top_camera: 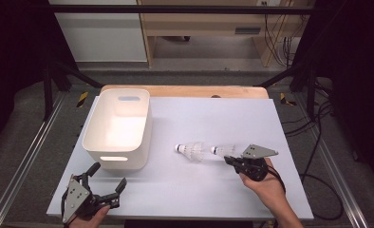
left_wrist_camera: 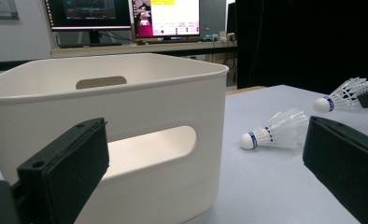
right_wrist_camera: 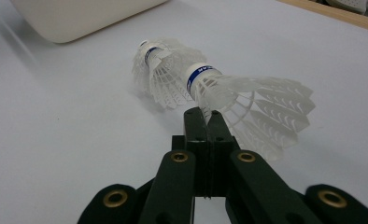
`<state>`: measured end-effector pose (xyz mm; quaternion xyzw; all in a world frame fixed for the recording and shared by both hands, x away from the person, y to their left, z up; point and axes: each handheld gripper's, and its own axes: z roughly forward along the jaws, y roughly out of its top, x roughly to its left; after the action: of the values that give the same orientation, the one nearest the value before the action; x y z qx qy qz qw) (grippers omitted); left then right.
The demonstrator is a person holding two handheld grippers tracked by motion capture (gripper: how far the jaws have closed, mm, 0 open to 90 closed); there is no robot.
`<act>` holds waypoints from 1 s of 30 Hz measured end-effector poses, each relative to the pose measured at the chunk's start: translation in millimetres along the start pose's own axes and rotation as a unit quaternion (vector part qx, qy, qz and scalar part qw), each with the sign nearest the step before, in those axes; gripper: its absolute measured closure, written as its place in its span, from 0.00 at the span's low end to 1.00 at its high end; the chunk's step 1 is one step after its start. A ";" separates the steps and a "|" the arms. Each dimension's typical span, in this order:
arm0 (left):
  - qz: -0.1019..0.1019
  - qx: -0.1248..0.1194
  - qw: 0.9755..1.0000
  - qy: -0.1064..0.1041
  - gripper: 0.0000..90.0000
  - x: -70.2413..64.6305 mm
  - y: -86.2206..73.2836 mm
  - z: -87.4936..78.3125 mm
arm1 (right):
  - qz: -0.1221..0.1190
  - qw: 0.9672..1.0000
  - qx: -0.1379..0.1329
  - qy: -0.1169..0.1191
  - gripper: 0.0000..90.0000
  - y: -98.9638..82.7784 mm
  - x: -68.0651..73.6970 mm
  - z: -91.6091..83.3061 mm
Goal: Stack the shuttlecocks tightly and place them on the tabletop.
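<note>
White feather skirt of the near shuttlecock (right_wrist_camera: 247,102) is pinched in the closed right gripper (right_wrist_camera: 205,116), ready for lifting toward the bin (top_camera: 118,128). Left gripper (top_camera: 108,175) waits wide apart beside it.

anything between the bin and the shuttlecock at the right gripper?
Yes: a second shuttlecock lies between the bin and the shuttlecock at the right gripper, in the high view.

High view overhead, forward-down; gripper views low, close; all share shuttlecocks (top_camera: 191,150).
</note>
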<state>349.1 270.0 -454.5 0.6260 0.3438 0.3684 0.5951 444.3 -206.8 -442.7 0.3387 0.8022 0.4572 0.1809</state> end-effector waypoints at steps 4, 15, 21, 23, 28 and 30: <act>-0.001 0.000 1.000 0.000 0.01 -0.1 0.2 0.7 | 0.000 1.000 0.000 0.000 1.00 0.5 0.7 2.5; -0.003 0.001 1.000 0.004 0.00 0.5 0.1 1.4 | -0.002 1.000 0.004 0.002 1.00 3.2 3.1 10.2; -0.013 0.000 1.000 0.003 0.00 2.8 -0.3 1.2 | -0.008 1.000 0.013 0.006 1.00 5.6 6.1 19.2; -0.013 0.000 1.000 0.003 0.00 3.1 -0.3 1.1 | -0.009 1.000 0.015 0.008 1.00 6.0 6.8 22.6; -0.013 0.000 1.000 0.002 0.00 3.4 -0.4 1.2 | -0.011 1.000 0.023 0.011 1.00 7.2 7.7 31.0; -0.012 0.000 1.000 0.002 0.01 3.5 -0.4 0.9 | -0.012 1.000 0.023 0.012 1.00 7.9 8.3 33.1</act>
<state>351.7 272.7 -454.7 0.6210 0.3526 0.3621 0.5991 461.3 -177.9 -452.9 0.3275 0.8184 0.4406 0.1695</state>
